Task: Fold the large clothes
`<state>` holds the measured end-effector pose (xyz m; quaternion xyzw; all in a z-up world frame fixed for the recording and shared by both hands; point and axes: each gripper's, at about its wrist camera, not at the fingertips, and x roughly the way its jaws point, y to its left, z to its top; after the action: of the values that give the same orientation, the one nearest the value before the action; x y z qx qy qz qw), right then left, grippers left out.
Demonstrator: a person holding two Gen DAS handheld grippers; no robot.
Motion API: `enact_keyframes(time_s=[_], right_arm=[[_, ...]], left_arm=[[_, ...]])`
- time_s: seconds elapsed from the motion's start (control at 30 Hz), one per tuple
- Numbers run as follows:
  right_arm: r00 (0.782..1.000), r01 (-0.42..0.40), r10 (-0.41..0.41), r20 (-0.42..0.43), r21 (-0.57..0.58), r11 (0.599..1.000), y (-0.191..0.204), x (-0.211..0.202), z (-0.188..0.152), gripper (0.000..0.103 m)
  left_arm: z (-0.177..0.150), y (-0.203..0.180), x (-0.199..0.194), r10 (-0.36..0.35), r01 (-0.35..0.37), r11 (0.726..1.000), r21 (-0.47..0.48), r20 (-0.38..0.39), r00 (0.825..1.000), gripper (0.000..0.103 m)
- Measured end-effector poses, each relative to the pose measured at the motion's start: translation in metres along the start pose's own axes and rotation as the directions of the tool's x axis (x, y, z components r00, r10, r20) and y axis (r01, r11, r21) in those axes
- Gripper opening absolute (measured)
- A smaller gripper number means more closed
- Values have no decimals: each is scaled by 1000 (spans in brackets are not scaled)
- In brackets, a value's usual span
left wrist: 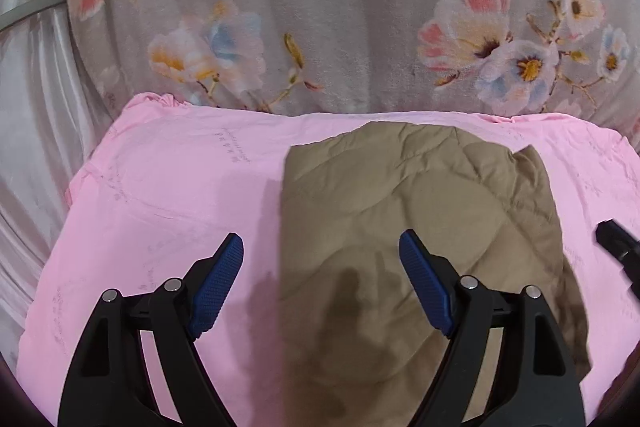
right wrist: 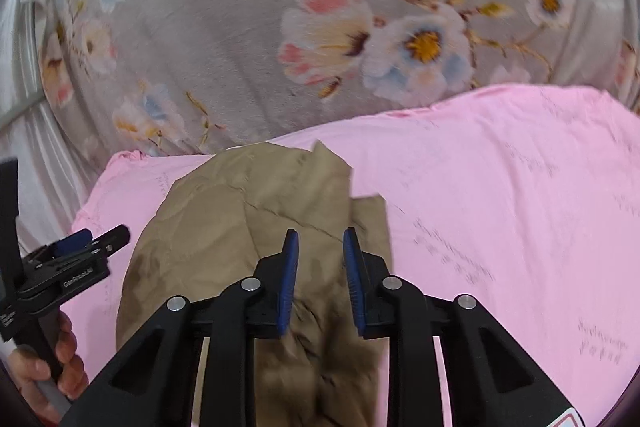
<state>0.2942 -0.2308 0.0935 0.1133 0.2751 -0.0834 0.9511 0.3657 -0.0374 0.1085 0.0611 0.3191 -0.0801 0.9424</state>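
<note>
Left claw released, wide, hovering over left edge of tan quilted garment. Right claw released, narrower gap, empty, above garment's near part. Garment lies folded on pink sheet, bed. You look between folds; next, pinch near edge, fold far.

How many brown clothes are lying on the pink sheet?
1. The brown quilted garment lies folded on the pink sheet, under both open grippers, in front of the flowered blanket. Its near end runs out of view.

We see a tan quilted garment, folded into a rumpled oblong, lying flat on pink cloth.
</note>
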Motion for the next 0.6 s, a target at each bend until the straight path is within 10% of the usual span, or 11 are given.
enact_keyframes(time_s=[0.2, 0.6], right_arm=[[993, 101, -106, -56, -80, 992, 16, 68, -3, 21], [989, 149, -150, 9, -140, 979, 14, 101, -32, 20]], left_arm=[[0, -28, 65, 56, -56, 998, -3, -93, 994, 77], [-22, -40, 91, 80, -80, 997, -1, 46, 996, 77]])
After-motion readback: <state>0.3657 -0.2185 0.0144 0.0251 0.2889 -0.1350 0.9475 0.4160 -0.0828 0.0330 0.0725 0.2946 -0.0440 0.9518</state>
